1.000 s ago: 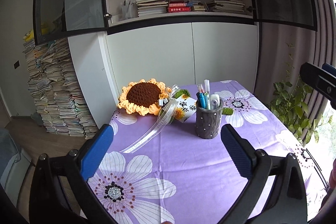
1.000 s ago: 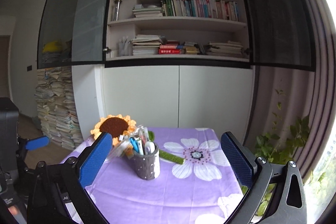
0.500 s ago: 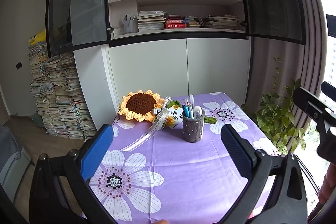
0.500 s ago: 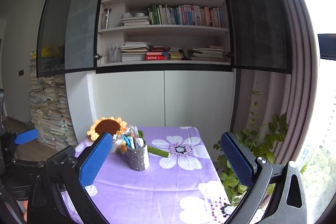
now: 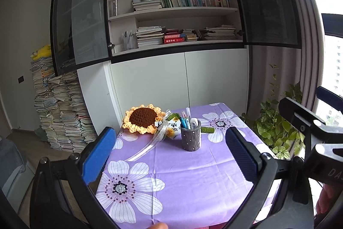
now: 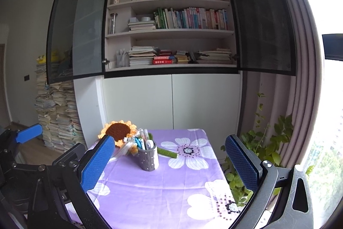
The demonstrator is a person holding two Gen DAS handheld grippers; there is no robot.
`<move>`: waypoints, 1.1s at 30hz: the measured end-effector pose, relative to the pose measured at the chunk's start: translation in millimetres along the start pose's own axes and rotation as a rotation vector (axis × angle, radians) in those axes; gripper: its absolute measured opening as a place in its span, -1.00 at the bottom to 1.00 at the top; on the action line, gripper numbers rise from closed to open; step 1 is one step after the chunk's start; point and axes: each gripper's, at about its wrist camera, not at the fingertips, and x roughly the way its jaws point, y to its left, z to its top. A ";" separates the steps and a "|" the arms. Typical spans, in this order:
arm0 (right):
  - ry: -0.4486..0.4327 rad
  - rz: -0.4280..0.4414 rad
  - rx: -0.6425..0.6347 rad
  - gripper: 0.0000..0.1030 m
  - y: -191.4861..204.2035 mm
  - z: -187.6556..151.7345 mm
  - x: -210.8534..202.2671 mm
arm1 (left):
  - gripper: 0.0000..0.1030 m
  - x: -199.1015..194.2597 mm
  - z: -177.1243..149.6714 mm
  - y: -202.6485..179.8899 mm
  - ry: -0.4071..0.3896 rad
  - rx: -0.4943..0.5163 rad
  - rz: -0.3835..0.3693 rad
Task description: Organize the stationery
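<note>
A grey dotted pen holder (image 5: 190, 137) (image 6: 148, 157) stands upright on the purple flowered tablecloth (image 5: 182, 171) (image 6: 171, 186). It holds several pens, markers and a white correction tape. My left gripper (image 5: 169, 156) is open and empty, well back from the holder at the near side of the table. My right gripper (image 6: 169, 161) is open and empty, also well back from the holder. The right gripper's body shows at the right edge of the left wrist view (image 5: 310, 132). The left gripper shows at the left edge of the right wrist view (image 6: 27, 134).
A crocheted sunflower (image 5: 142, 118) with ribbon and a card lies behind the holder. A small green strip (image 6: 168, 152) lies beside it. Behind the table stand a white cabinet with bookshelves (image 5: 175, 14), a paper stack (image 5: 60, 111) at left, and a plant (image 5: 276, 121) at right.
Both grippers have pulled back and up from the table. The pen holder looks smaller and farther away. Both stay open and empty.
</note>
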 end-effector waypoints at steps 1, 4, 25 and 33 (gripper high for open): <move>-0.002 0.003 0.000 1.00 0.1 0.1 -1.1 | 0.97 -1.1 -0.4 -0.3 -0.003 0.001 -0.001; -0.002 -0.010 -0.003 1.00 1.1 0.1 -2.1 | 0.97 -2.4 -1.0 -0.3 -0.003 -0.002 -0.004; -0.013 -0.009 0.033 1.00 -2.7 0.7 -11.4 | 0.98 -8.6 3.3 6.7 -0.026 -0.027 0.021; -0.029 -0.015 0.025 1.00 2.1 1.7 -14.1 | 0.98 -21.0 11.1 15.5 -0.075 -0.050 0.032</move>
